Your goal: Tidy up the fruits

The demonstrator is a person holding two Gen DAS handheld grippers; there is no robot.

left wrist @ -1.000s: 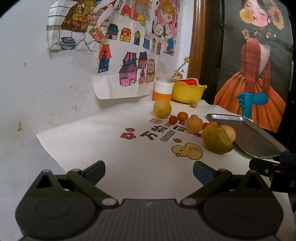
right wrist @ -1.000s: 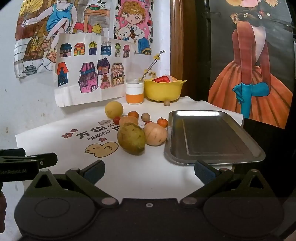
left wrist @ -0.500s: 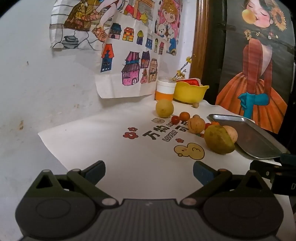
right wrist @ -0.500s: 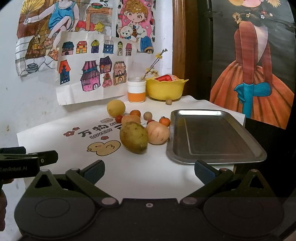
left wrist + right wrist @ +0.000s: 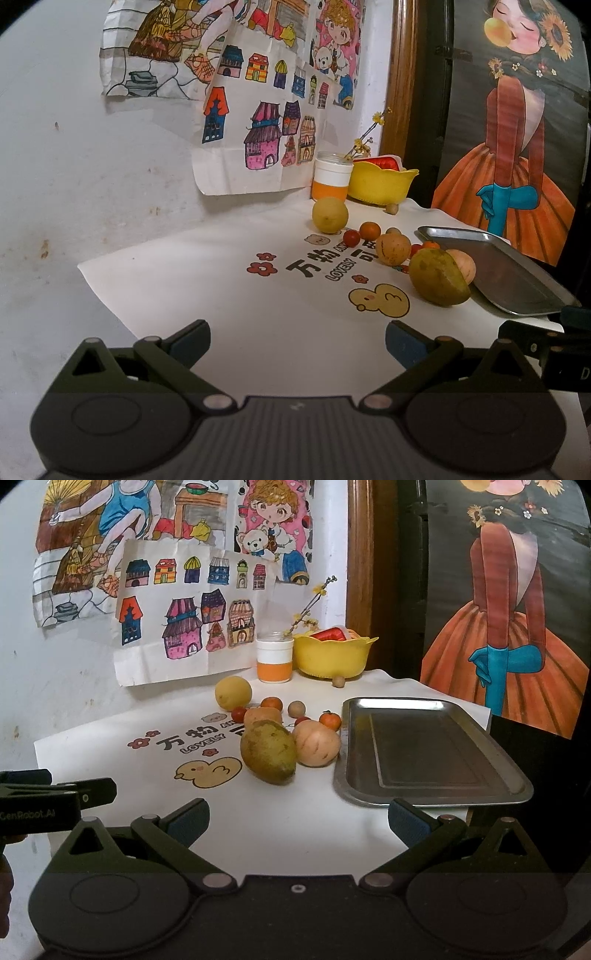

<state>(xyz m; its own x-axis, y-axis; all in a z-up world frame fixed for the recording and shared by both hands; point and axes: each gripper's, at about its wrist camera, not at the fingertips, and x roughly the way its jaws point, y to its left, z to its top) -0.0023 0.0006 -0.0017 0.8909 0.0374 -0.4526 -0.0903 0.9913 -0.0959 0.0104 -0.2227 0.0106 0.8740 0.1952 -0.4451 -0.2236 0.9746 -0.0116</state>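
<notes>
A: Fruit look?
B: Green-yellow mango (image 5: 268, 751), blotchy skin, pointed oval, on the white printed cloth (image 5: 280, 823). Touching its right: a smooth peach-coloured fruit (image 5: 317, 743). Behind: a round yellow lemon (image 5: 233, 692), small tangerine (image 5: 330, 720), cherry tomato (image 5: 239, 713), other small round bits.
A: Tray?
B: Metal tray (image 5: 432, 786), shiny, rounded corners, raised rim, nothing in it. Just right of the fruit pile, its far-right side near the table edge.
A: Room?
B: Bare cloth in front of the pile & to its left. Yellow plastic bowl (image 5: 334, 657) + orange-white cup (image 5: 274, 661) at the back wall.
A: Tools?
B: Left gripper (image 5: 297, 341) wide apart, holding nothing, low over cloth. Right gripper (image 5: 298, 821) same, fingers spread, nothing held, pointed at mango/tray.
</notes>
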